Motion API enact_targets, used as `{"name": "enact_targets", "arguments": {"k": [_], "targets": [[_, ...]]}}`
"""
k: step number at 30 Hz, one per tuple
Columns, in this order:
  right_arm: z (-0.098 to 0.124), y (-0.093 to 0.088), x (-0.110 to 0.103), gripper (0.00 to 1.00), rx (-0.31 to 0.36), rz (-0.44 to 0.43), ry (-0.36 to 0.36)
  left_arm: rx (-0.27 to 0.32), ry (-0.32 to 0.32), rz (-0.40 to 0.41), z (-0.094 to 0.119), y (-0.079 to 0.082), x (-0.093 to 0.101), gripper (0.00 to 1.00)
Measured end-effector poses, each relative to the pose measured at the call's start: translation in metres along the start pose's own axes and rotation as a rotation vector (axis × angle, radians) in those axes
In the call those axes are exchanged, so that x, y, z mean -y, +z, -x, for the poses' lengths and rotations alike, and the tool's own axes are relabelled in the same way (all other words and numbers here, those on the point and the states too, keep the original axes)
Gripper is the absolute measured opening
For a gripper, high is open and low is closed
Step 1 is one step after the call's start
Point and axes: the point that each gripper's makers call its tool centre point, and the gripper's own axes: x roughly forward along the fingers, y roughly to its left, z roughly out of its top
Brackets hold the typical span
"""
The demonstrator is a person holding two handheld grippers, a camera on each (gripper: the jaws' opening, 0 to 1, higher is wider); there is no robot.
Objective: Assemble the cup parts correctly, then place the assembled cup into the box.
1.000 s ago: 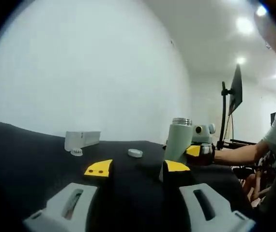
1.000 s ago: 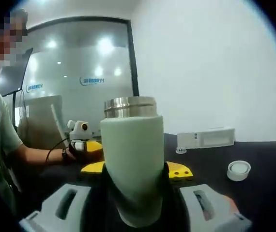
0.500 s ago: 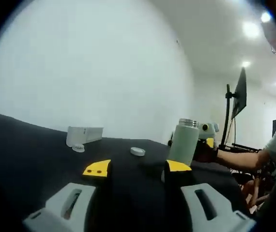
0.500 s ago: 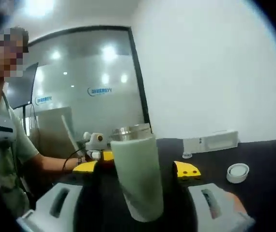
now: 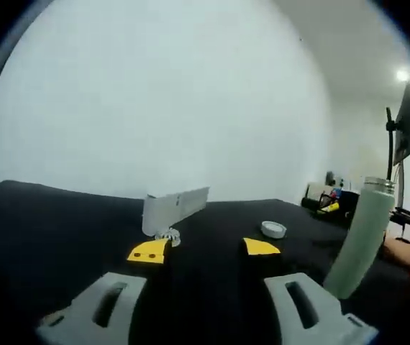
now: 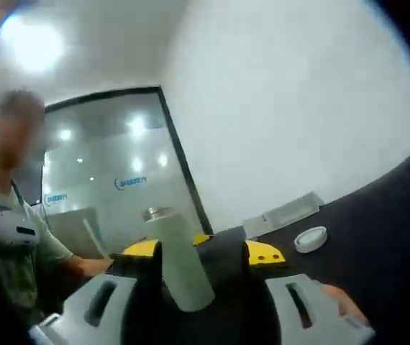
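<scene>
A pale green cup body (image 6: pixel 180 269) with a steel rim stands between my right gripper's (image 6: pixel 201 251) yellow-tipped jaws. There is a gap on its right side, and the jaws are open. The same cup body (image 5: pixel 360 241) shows at the right edge of the left gripper view. My left gripper (image 5: pixel 203 249) is open over the black table with nothing between its jaws. Ahead of it lie a small ridged white part (image 5: pixel 167 234) and a round white lid (image 5: pixel 273 229). The lid (image 6: pixel 311 238) also lies on the cloth to the right of the cup body.
A long white box (image 5: pixel 175 208) lies on the black table (image 5: pixel 54 223) just behind the ridged part; the box (image 6: pixel 284 214) also sits behind the lid. A person (image 6: pixel 7 244) is at the left, and a hand (image 5: pixel 406 251) is near the cup body.
The cup body looks smaller and lower between the right jaws, as that gripper drew back and tilted. The left view has swung toward the box, putting the cup body at its right edge.
</scene>
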Motion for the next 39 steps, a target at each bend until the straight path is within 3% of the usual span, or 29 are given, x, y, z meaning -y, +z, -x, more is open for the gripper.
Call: {"name": "enact_targets", "arguments": {"k": [2, 4, 7, 9, 10, 13, 15, 20, 26, 37, 39], "targets": [[-0.001, 0.004, -0.001, 0.40, 0.024, -0.040, 0.016, 0.001, 0.021, -0.020, -0.010, -0.004, -0.002, 0.33], [-0.001, 0.007, 0.001, 0.41, 0.032, -0.025, 0.008, -0.013, 0.037, -0.008, -0.020, -0.008, -0.004, 0.35], [-0.002, 0.004, 0.002, 0.41, 0.021, -0.003, -0.005, -0.028, 0.068, 0.033, -0.034, -0.011, -0.007, 0.44], [-0.004, 0.002, 0.001, 0.41, 0.010, 0.008, -0.008, -0.073, 0.112, -0.003, -0.049, -0.013, -0.024, 0.46], [-0.004, 0.001, 0.001, 0.41, 0.008, 0.008, -0.008, -0.110, 0.131, -0.020, -0.049, -0.019, -0.022, 0.45], [-0.003, 0.006, 0.003, 0.40, 0.022, 0.004, -0.010, -0.118, 0.163, -0.031, -0.062, -0.021, -0.030, 0.38], [-0.002, 0.008, 0.005, 0.39, 0.031, -0.002, -0.016, -0.139, 0.258, -0.041, -0.065, -0.029, -0.030, 0.36], [0.001, 0.014, 0.007, 0.38, 0.055, -0.005, -0.024, -0.115, 0.291, -0.075, -0.079, -0.024, -0.029, 0.43], [0.001, 0.019, 0.007, 0.37, 0.074, -0.008, -0.021, -0.138, 0.332, -0.047, -0.090, -0.028, -0.038, 0.42], [0.001, 0.024, 0.002, 0.35, 0.090, -0.013, -0.004, -0.140, 0.377, -0.063, -0.092, -0.032, -0.048, 0.31], [0.001, 0.023, 0.002, 0.35, 0.088, -0.011, -0.003, -0.172, 0.386, -0.066, -0.092, -0.038, -0.049, 0.27]]}}
